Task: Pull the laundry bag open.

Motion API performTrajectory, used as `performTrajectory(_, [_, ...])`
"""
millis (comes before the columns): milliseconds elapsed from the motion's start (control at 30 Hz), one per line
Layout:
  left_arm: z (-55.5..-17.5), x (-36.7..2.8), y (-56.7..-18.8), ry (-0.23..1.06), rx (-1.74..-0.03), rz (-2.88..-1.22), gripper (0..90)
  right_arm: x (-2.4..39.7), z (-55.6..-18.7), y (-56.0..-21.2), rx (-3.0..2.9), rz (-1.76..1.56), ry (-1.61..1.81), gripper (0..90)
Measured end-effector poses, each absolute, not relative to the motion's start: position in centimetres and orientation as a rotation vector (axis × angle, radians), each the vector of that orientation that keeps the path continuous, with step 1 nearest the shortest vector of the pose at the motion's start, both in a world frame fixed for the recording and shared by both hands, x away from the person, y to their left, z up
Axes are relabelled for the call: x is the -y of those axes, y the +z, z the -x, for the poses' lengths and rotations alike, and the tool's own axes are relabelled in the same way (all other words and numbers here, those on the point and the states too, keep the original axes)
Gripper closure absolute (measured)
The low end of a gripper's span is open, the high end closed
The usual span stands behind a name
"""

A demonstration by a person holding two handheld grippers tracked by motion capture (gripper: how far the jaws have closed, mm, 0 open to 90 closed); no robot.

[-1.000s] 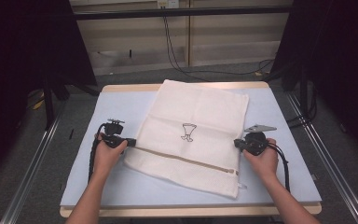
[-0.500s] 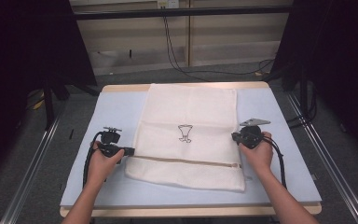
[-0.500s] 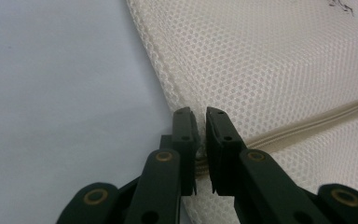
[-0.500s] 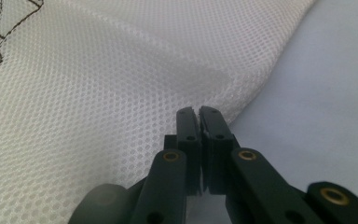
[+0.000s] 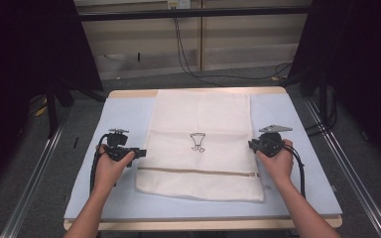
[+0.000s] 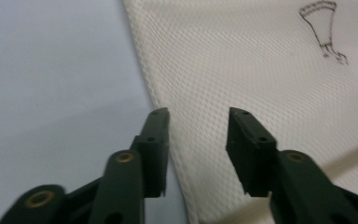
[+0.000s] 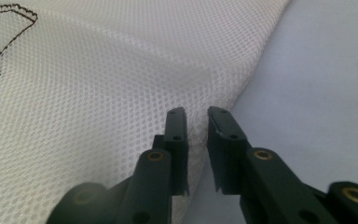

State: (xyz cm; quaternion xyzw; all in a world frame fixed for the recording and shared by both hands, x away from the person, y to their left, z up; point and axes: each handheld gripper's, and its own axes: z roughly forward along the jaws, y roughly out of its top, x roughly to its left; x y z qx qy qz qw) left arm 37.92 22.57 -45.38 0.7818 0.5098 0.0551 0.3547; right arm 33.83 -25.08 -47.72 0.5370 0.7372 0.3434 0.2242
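The mesh bag (image 5: pixel 201 144) now lies flat and straight on the blue mat (image 5: pixel 124 116); before, it sat crooked. The left gripper (image 5: pixel 138 151) has let go, with its jaws wide apart at the bag's left edge. The right gripper (image 5: pixel 251 145) has its jaws nearly closed around the bag's right edge.

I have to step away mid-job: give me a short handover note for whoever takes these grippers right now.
Left gripper: open, jaws astride the mesh bag's left edge, not clamped.
Right gripper: jaws narrowly apart at the bag's right edge; grip cannot be told.
Bag: spread flat on the blue mat, square to the table, zipper toward the person, printed logo facing up.
Done: bag laid out flat.
Left: probably grasping the side edges for the next step.
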Motion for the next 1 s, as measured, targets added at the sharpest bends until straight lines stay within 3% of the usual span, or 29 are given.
performTrajectory(233, [-40.5, -22.3, -47.2, 0.161, -1.386, -2.001, 53.3, 24.8, -32.0, -47.6, -2.054, -1.496, 0.991, 63.3])
performTrajectory(367, [-40.8, -21.9, -47.2, 0.153, -1.405, -1.983, 61.3, 24.6, -31.3, -48.0, -2.086, -1.515, 0.985, 62.3])
performTrajectory(433, [-40.8, -21.8, -47.2, 0.092, -1.391, -1.999, 64.3, 24.6, -31.3, -48.1, -2.083, -1.513, 0.997, 64.0])
performTrajectory(567, [-40.6, -21.3, -47.1, 0.164, -1.383, -2.044, 72.1, 24.6, -31.4, -48.3, -2.083, -1.512, 0.975, 71.8])
performTrajectory(733, [-40.5, -21.2, -47.1, 0.111, -1.394, -2.043, 83.8, 24.7, -31.5, -48.4, -2.075, -1.517, 0.969, 82.9])
performTrajectory(1000, [-40.2, -21.5, -46.7, 0.082, -1.385, -2.025, 86.6, 24.9, -31.8, -48.3, -2.062, -1.527, 0.986, 89.8])
